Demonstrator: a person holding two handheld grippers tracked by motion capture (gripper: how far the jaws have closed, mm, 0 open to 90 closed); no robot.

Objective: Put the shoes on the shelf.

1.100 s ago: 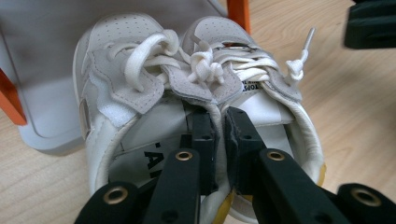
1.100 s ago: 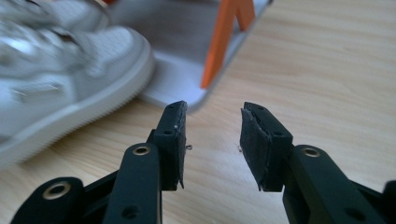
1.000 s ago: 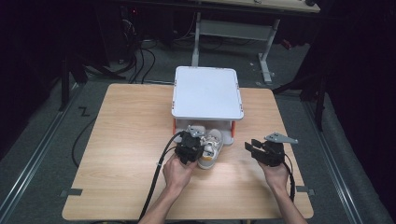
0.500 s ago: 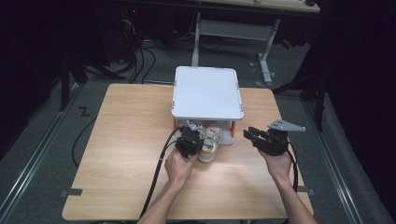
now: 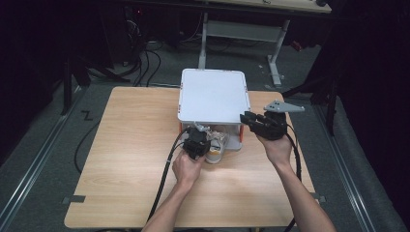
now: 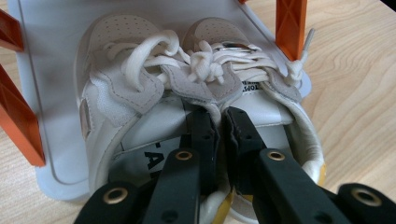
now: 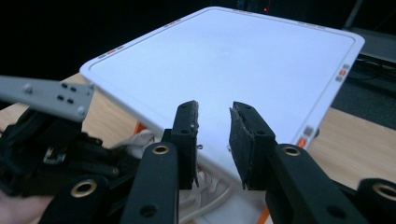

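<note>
Obstacles: white shelf top [image 5: 213, 95] roofs the shoes [image 6: 187, 88], orange posts [image 6: 290, 25] flank them. My free room: bare bench [image 5: 130, 145] left, near and right.

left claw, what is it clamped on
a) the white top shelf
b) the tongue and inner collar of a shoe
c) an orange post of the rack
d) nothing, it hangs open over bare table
b, since the left gripper view shows the left claw shut on the tongue and inner collar of the pale laced shoes, which sit on the lower shelf between the orange posts.
</note>
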